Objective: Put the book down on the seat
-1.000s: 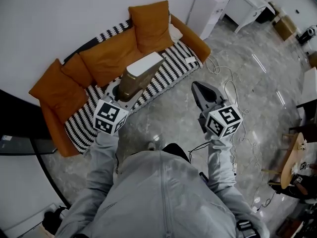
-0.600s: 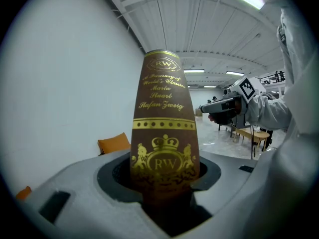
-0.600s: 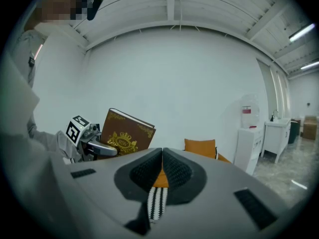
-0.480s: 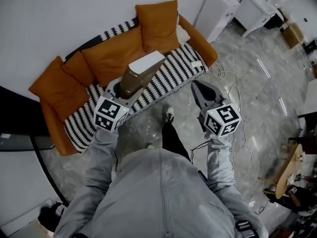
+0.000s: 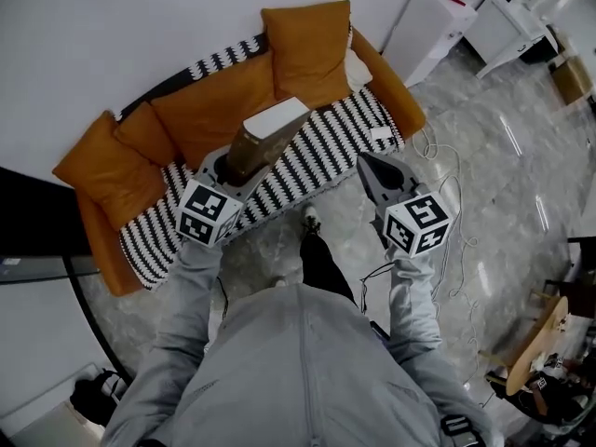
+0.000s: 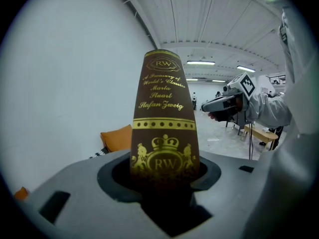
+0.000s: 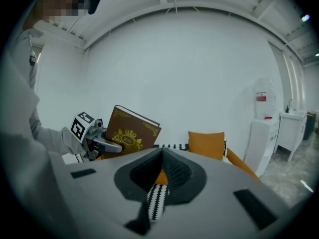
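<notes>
While the person (image 5: 298, 361) stands on the marble floor (image 5: 484, 184) facing an orange sofa (image 5: 209, 105), the left hand-held gripper (image 5: 237, 164) is clamped on the lower end of a brown book (image 5: 267, 130) with gold lettering. The book's spine faces that gripper's camera. The book is held up in the air in front of the sofa, clear of the seat (image 5: 326, 147), which is covered in black-and-white stripes. The right hand-held gripper (image 5: 365, 163) is beside the left one, well apart from the book. Its jaws are together with nothing between them.
</notes>
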Available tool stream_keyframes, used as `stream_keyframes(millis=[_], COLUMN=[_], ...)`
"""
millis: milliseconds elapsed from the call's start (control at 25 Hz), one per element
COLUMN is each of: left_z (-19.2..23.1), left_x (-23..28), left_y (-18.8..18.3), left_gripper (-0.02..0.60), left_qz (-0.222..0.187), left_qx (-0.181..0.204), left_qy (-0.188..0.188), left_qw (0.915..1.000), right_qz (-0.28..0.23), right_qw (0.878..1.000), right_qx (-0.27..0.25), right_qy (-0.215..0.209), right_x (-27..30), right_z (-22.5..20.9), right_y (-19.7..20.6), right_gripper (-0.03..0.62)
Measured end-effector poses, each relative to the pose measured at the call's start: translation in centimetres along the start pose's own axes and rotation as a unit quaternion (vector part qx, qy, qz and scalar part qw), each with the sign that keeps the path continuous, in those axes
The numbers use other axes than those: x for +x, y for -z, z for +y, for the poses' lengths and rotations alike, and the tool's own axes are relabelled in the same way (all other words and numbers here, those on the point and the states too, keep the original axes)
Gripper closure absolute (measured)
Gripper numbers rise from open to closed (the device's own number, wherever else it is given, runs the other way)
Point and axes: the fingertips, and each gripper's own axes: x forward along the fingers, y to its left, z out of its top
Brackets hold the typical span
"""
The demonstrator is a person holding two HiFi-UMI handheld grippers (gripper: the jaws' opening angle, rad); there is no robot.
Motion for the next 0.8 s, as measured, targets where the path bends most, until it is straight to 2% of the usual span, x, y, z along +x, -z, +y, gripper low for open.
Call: stream_keyframes(millis=[360,600,800], left_z=[4.0,5.6,6.6], left_x=[8.2,12.9,16.4], left_y=[1.0,2.8,4.1], left_gripper=[0.35,0.35,0.35], left_qz=[0.041,0.066,0.083], left_qx=[-0.017,-0.027,-0.034], left_qy=[0.006,0.015,0.024], left_qw=[0.999,0.9974,0.9957], right_qz=[0.005,0.027,0.035], right_qw=[1.0,0.999,0.998], right_qx=[0.023,0.018,0.05], right_qy=[-0.002,-0.008,-0.014], right_x=[5.3,8.7,10.9], right_z=[-8.0,-10.9,-13.3], right_y=[0.6,2.6,4.4], right_gripper=[0.565,0.565,0.563])
